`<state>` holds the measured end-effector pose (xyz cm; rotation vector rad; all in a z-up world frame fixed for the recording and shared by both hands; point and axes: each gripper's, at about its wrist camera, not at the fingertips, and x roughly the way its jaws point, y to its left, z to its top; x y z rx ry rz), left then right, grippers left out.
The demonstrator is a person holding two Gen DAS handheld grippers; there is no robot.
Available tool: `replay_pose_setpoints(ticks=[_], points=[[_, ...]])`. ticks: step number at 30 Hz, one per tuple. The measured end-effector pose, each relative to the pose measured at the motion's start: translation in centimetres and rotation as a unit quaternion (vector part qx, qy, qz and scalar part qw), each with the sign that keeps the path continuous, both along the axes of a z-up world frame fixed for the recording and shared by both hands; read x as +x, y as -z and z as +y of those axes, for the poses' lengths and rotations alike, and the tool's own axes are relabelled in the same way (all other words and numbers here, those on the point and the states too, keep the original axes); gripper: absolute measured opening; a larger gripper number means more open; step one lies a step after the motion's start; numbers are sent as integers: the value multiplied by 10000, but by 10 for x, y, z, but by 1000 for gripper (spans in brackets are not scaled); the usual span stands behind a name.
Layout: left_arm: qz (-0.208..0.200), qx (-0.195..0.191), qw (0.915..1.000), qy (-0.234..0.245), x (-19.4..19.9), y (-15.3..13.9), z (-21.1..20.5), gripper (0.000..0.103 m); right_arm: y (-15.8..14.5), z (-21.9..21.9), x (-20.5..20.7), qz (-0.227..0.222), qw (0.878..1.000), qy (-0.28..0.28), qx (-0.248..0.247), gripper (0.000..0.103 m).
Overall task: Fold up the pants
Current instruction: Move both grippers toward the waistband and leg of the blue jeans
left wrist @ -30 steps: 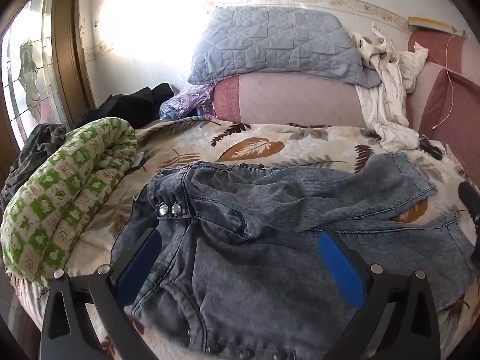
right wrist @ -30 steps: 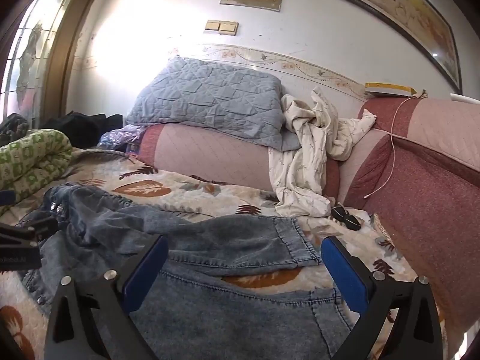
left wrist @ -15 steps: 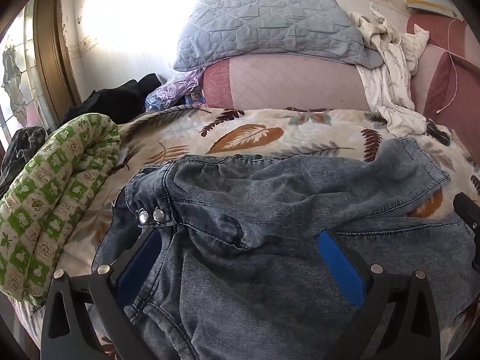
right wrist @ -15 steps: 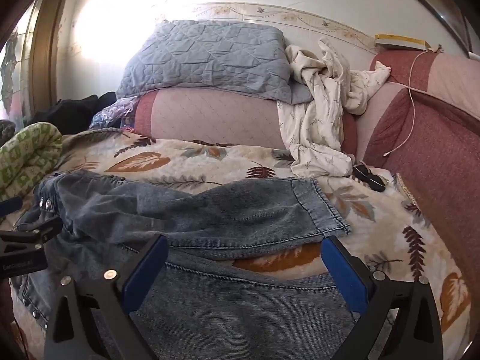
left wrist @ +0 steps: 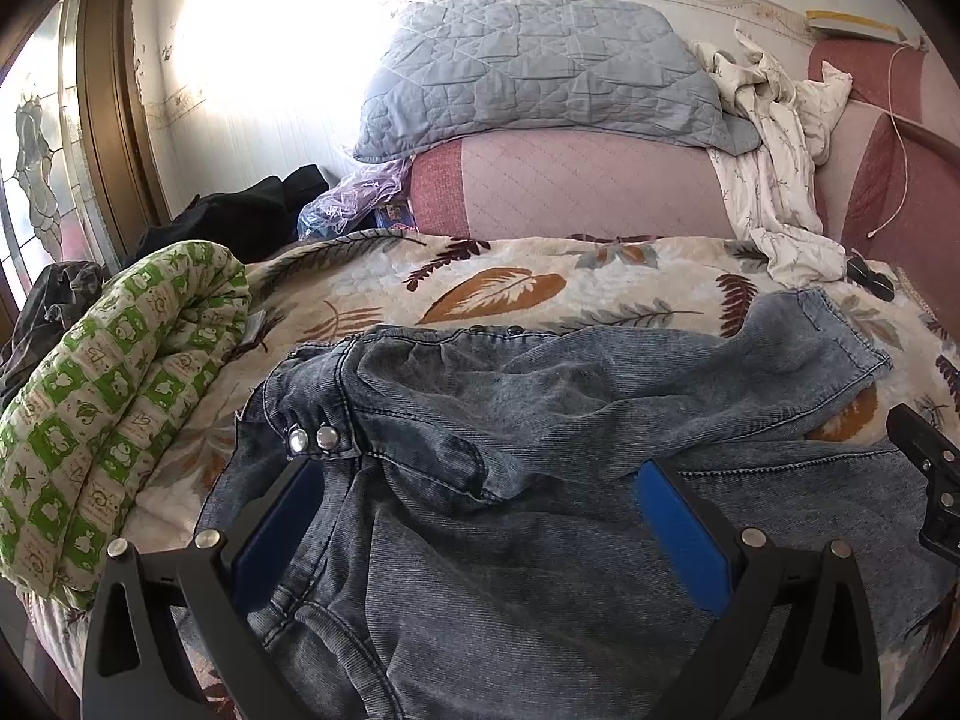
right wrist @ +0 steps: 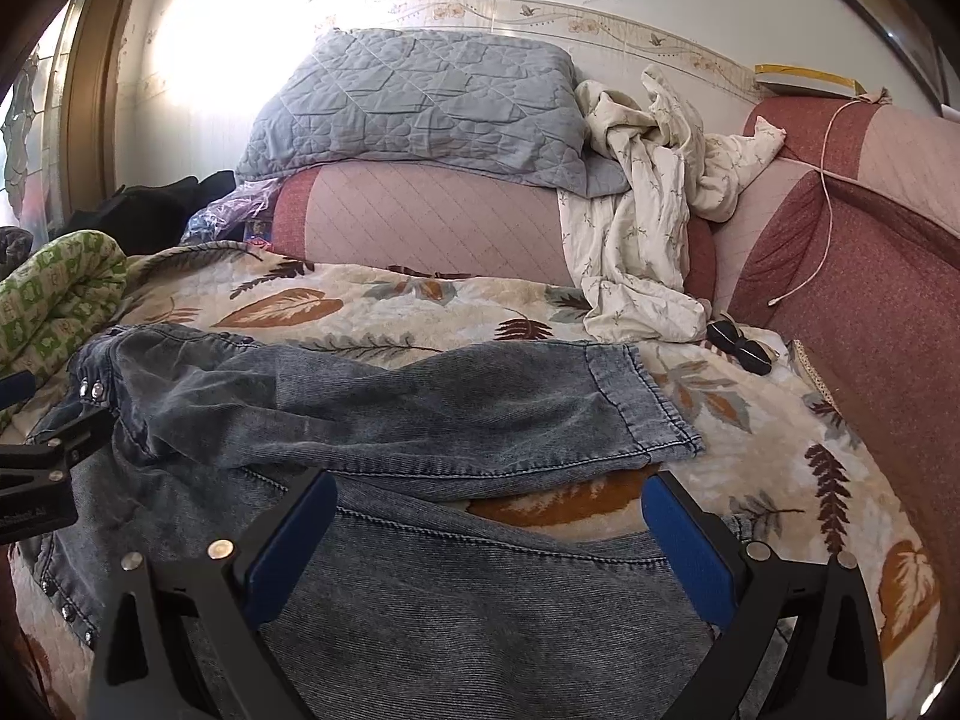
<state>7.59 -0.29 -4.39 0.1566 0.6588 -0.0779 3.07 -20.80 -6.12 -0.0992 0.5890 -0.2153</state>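
Observation:
Blue-grey denim pants (left wrist: 540, 480) lie crumpled on the leaf-print bedspread (left wrist: 492, 282), waistband with two metal snaps at the left, legs running right. One leg (right wrist: 480, 408) lies loosely over the other, its cuff toward the right. My left gripper (left wrist: 480, 510) hovers open over the waist and hip area, nothing between its blue pads. Above the lower leg, my right gripper (right wrist: 486, 528) is open and empty too. The left gripper's black body shows at the left edge of the right wrist view.
A rolled green-and-white quilt (left wrist: 108, 420) lies along the bed's left edge. Against the wall sit a pink bolster (left wrist: 570, 186) with a grey quilted pillow (left wrist: 528, 78) on top, a cream garment (right wrist: 648, 228), dark clothes (left wrist: 240, 216), sunglasses (right wrist: 738, 345) and a red cushion (right wrist: 870, 312).
Both grippers have dropped lower and closer to the pants over the last second, staying open. The pants lie as before.

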Motion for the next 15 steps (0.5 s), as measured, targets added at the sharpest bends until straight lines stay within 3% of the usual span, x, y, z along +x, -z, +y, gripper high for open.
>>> replay_pose_setpoints(ticks=[15], points=[[-63, -198, 9995, -245, 1, -4, 16, 103, 0, -2, 0, 17, 10000, 8, -2, 103]])
